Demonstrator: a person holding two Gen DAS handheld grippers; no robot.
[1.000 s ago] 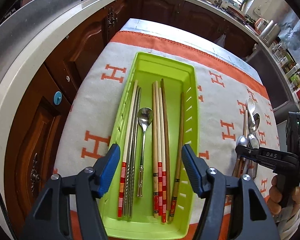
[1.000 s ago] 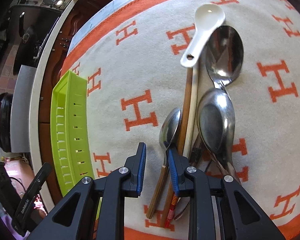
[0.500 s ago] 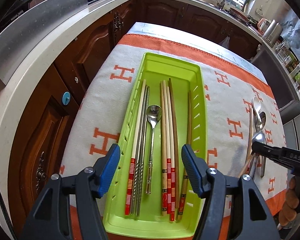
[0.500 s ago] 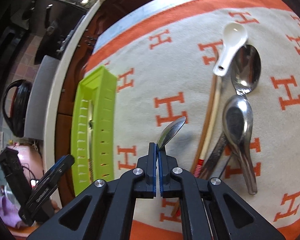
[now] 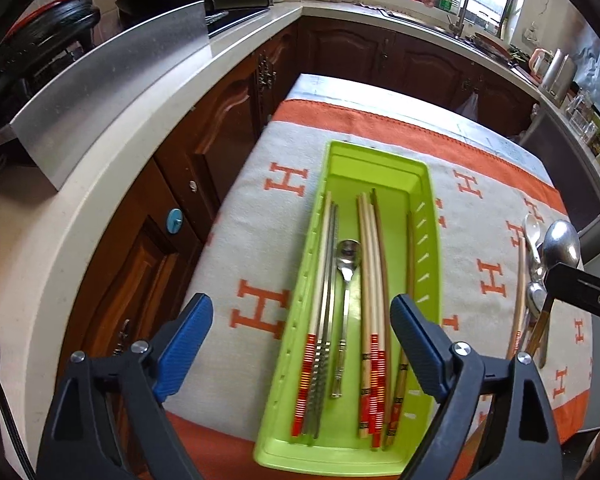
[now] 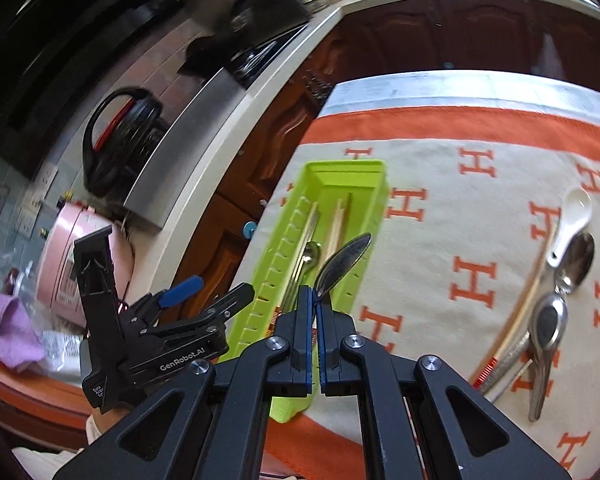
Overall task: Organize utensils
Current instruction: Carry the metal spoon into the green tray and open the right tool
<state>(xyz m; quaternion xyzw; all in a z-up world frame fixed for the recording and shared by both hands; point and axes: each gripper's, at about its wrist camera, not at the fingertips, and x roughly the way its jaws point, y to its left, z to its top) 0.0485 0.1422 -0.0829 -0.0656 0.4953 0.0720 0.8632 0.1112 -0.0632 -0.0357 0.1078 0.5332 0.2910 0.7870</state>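
Above the green tray's (image 6: 342,172) near-right wall: metal spoon (image 6: 342,260), handle clamped between the right gripper's (image 6: 315,312) closed pads, bowl up and away, long axis tilted right. Left gripper (image 5: 300,344) just widened, empty, over the tray's near end.

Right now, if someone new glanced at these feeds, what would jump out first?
The bright green tray in the middle of the orange-lettered cloth, already lined with chopsticks and one spoon. Next, the right claw, shut on a metal spoon lifted near the tray. To the right, more spoons lie loose on the cloth.
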